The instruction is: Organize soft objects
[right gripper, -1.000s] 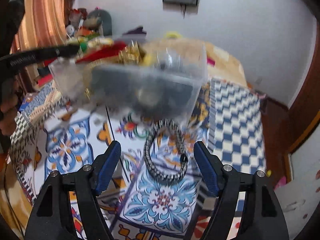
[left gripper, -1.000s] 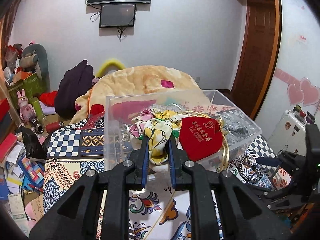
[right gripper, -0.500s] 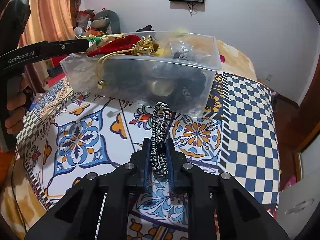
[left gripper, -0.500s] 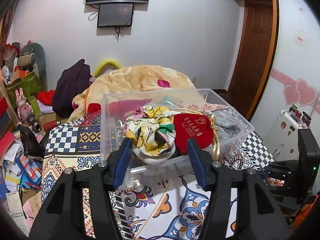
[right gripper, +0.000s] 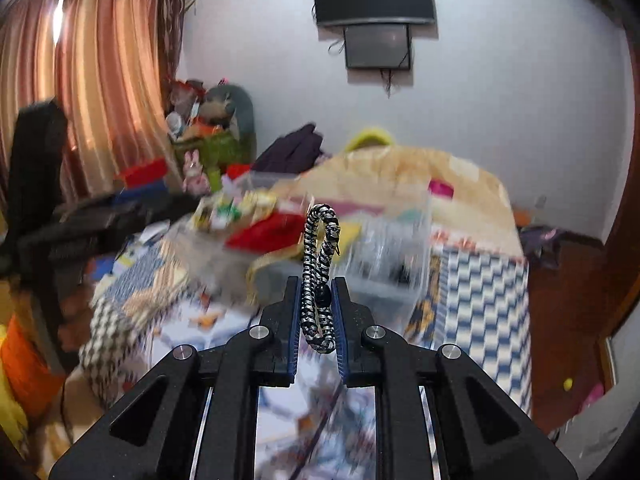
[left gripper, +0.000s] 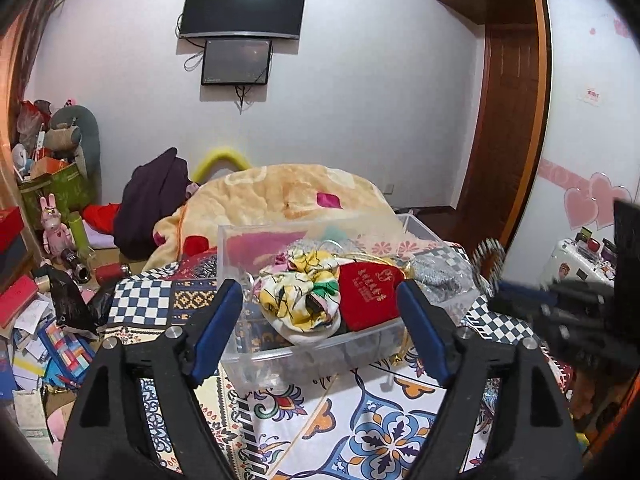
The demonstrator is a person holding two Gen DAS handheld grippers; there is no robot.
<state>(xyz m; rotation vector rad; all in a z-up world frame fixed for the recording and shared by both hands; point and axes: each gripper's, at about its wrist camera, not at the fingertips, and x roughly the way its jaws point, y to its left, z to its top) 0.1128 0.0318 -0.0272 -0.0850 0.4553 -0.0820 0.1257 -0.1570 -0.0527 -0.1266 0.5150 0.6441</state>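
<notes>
A clear plastic bin [left gripper: 256,356] stands on the patterned bedspread [left gripper: 384,436], filled with soft items: a yellow floral cloth [left gripper: 296,296] and a red pouch [left gripper: 366,290] on top. My left gripper [left gripper: 320,336] is open and empty, just in front of the bin. My right gripper [right gripper: 316,312] is shut on a black-and-white braided cord loop [right gripper: 318,256], lifted off the bed beside the bin [right gripper: 384,264]. The loop also shows at the right of the left wrist view [left gripper: 488,260].
A folded orange blanket [left gripper: 280,196] lies behind the bin. Clutter of books, toys and a green box [left gripper: 56,188] lines the floor at left. A wooden door [left gripper: 504,132] stands at right, screens on the far wall.
My left gripper let go of the floral cloth in the bin and opened wide, backing off. My right gripper closed on the cord loop and lifted it off the bedspread toward the bin.
</notes>
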